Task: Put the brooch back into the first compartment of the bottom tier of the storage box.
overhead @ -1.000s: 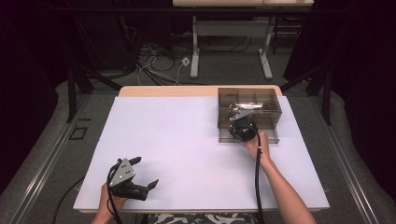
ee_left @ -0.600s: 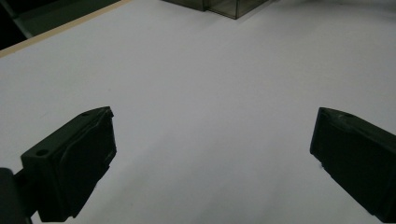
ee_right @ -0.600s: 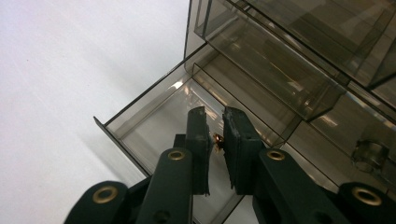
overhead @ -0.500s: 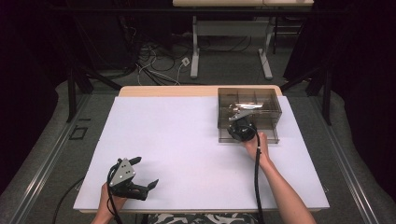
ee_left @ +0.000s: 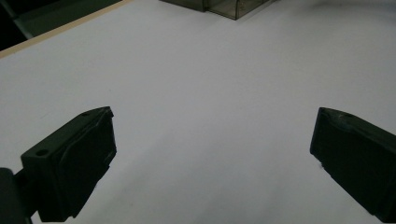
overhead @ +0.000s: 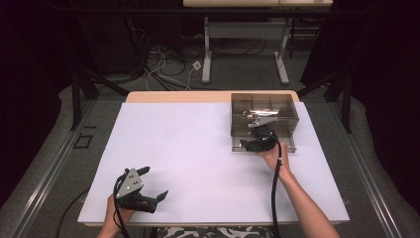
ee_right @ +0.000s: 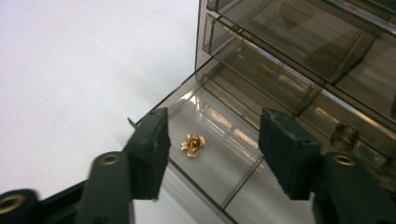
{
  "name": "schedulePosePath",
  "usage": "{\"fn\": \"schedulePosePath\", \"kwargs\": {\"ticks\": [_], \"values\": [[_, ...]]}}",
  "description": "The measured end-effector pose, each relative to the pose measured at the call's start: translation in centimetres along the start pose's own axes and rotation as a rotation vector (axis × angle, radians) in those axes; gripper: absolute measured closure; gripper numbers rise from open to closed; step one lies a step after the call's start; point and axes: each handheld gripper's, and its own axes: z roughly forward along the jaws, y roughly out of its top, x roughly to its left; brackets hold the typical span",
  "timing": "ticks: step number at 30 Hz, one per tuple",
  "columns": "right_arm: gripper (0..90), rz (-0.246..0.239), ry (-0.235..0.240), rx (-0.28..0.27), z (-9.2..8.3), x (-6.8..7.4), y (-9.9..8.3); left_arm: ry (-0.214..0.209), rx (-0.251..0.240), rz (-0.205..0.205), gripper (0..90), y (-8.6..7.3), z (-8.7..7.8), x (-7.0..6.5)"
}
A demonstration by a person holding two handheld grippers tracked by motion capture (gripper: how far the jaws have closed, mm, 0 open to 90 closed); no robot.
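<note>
A smoked clear drawer cabinet (overhead: 265,106) stands at the table's far right. Its lowest drawer (ee_right: 233,177) is pulled out, and a small crumpled gold piece (ee_right: 193,144) lies on the drawer floor. My right gripper (overhead: 250,144) (ee_right: 215,121) hovers over that drawer. Its jaws have just been opening and now stand apart, with the gold piece below the gap and touching neither pad. My left gripper (overhead: 156,182) (ee_left: 215,116) rests near the front left edge of the white table top (overhead: 188,144), wide open with nothing between its fingers.
The cabinet's upper drawers (ee_right: 299,42) are pushed in. Its corner (ee_left: 229,7) shows far off in the left gripper view. Desk legs and cables (overhead: 168,59) lie on the floor beyond the table. A cable (overhead: 273,198) trails from my right gripper along the forearm.
</note>
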Motion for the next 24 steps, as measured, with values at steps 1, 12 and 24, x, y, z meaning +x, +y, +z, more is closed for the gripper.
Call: {"fn": "schedulePosePath", "kwargs": {"ticks": [1,12,24], "values": [[38.9,0.000,0.001,-0.002,-0.2,-0.1,-0.1,0.003,-0.004,0.001,0.2,0.0,0.0,0.0],[15.6,0.031,0.059,0.008,-1.5,0.0,-1.0,-0.001,0.002,-0.003,0.2,0.0,0.0,0.0],[3.0,0.041,0.102,0.035,-3.2,0.0,-2.6,0.000,-0.001,-0.009,0.1,0.0,-0.1,-0.1]]}}
